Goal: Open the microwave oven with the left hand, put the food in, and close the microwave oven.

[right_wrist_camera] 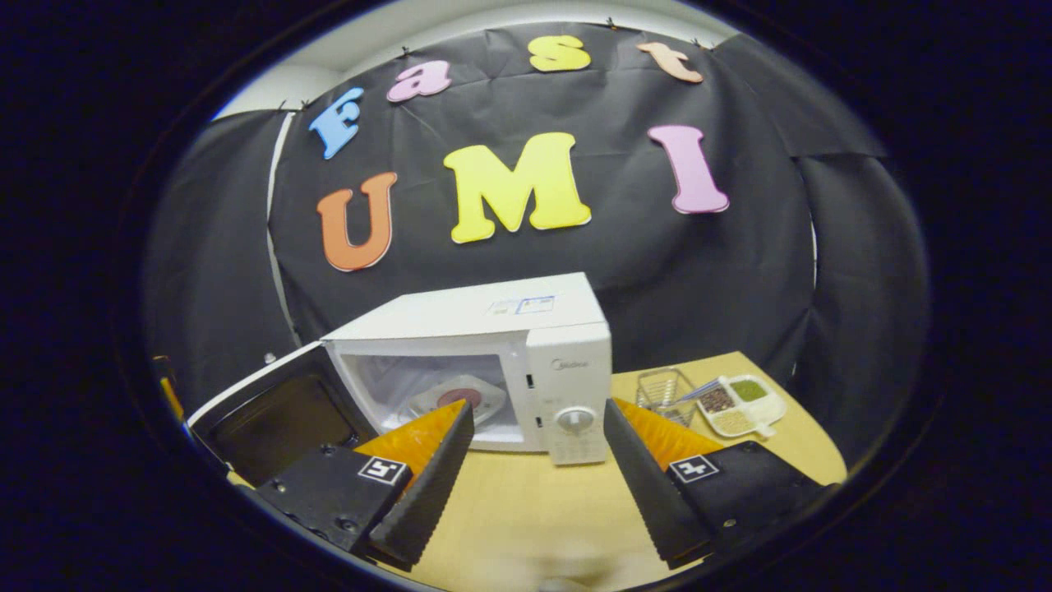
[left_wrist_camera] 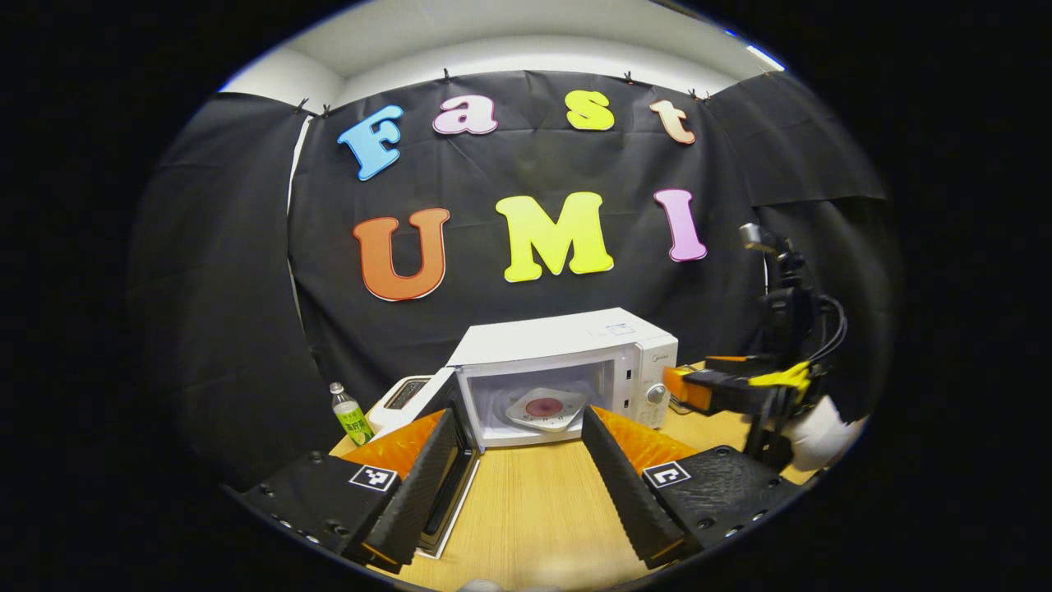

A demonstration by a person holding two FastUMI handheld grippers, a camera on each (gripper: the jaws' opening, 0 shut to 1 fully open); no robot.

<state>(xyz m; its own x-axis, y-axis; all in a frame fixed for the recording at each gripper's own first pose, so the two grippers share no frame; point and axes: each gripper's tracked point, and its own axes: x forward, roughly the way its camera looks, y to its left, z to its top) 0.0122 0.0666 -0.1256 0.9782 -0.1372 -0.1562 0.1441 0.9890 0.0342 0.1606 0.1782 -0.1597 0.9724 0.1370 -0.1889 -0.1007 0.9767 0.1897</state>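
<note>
The white microwave oven (left_wrist_camera: 567, 341) stands on the wooden table with its door (right_wrist_camera: 279, 419) swung wide to the left. Inside, on the turntable, sits a pale plate of food with a reddish centre (left_wrist_camera: 545, 408), also seen through the open cavity (right_wrist_camera: 460, 400). My left gripper (left_wrist_camera: 518, 419) is open in front of the cavity, its left finger close beside the door's edge, nothing between the fingers. My right gripper (right_wrist_camera: 538, 407) is open before the control panel (right_wrist_camera: 571, 419) and holds nothing. That gripper (left_wrist_camera: 699, 386) appears right of the oven, held by a hand (left_wrist_camera: 822, 432).
A green bottle (left_wrist_camera: 352, 418) stands left of the oven by the wall. To the oven's right lie a small wire basket (right_wrist_camera: 664, 386) and a divided dish of grains (right_wrist_camera: 740, 404). Bare wooden table (left_wrist_camera: 534, 501) stretches in front of the oven.
</note>
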